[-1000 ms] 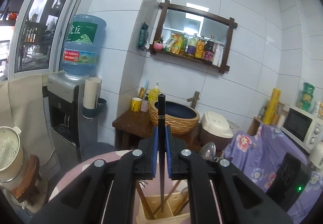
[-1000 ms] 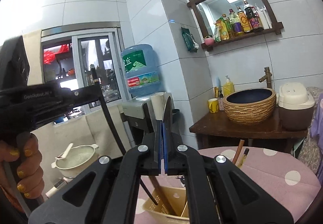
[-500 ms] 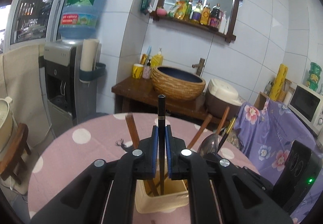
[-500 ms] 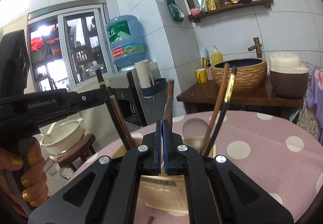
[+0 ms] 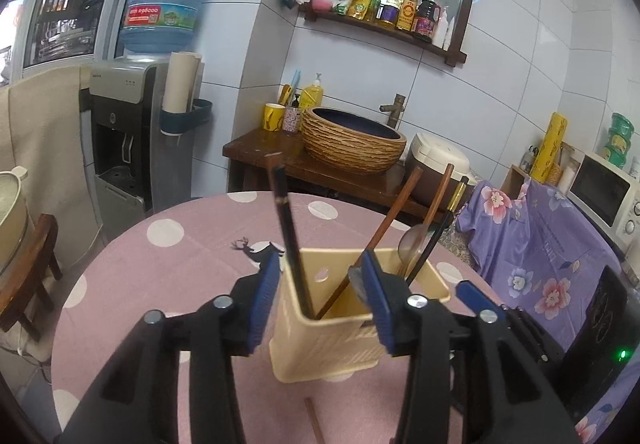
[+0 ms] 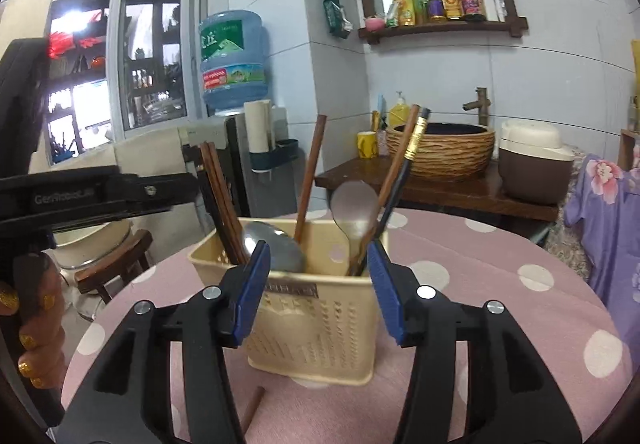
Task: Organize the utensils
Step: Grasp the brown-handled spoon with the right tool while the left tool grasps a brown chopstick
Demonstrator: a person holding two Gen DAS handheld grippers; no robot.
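Now both utensils are let go into the holder [image 5: 320, 340]; this drop-off step looks done.
Left claw [image 5: 320, 300] and right claw [image 6: 318, 288] have just been opening and stand spread, nothing pinched; black chopstick [image 5: 290, 240] and big spoon [image 6: 276, 248] lean inside the holder on the tabletop [image 6: 500, 308]; next, probably, lift clear and fetch the stray chopstick [image 6: 252, 408] in front.
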